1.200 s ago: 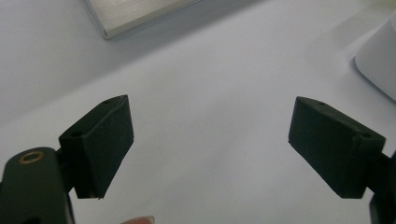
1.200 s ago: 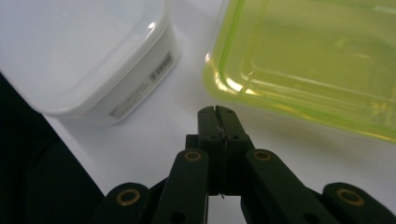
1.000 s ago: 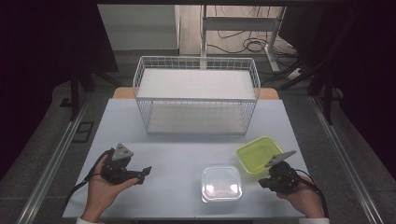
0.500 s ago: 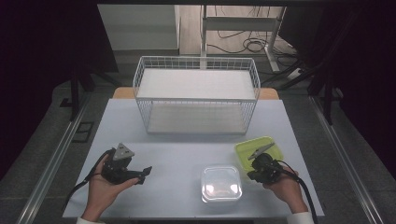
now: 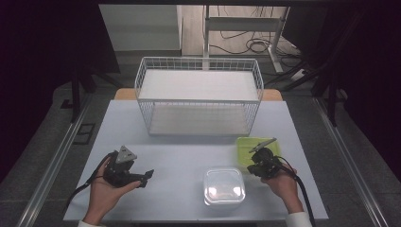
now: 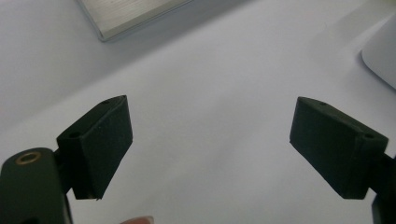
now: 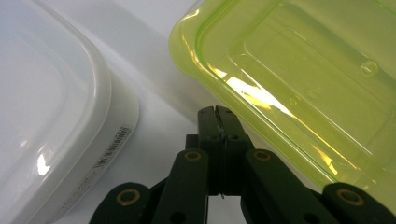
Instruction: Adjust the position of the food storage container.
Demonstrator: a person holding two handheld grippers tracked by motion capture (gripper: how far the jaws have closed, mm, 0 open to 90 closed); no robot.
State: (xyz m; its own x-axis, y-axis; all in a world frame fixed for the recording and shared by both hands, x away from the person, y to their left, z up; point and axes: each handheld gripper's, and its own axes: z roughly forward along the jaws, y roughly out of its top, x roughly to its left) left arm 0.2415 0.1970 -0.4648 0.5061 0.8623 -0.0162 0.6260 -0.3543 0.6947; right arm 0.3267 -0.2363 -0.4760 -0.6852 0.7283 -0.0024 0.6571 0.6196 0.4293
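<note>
A translucent yellow-green container [image 5: 247, 145] [image 7: 299, 79] lies at the right of the table, with a white lidded container [image 5: 223, 186] [image 7: 51, 116] just in front and to its left. My right gripper [image 5: 255, 165] [image 7: 218, 114] is shut with nothing between its jaws. Its tip sits at the near edge of the green container, in the gap between the two containers. Whether it touches the green rim I cannot tell. My left gripper [image 5: 144, 178] [image 6: 210, 140] rests low at the front left, open, with bare table between its jaws.
A white wire basket [image 5: 198, 101] stands at the back middle of the table [image 5: 179, 151]. A strip of metal [image 6: 135, 14] lies past the left gripper. The table's front edge runs just behind both hands.
The right hand has slid left along the table, from the green container's right side to its near-left corner by the white container. The left hand has not moved.
</note>
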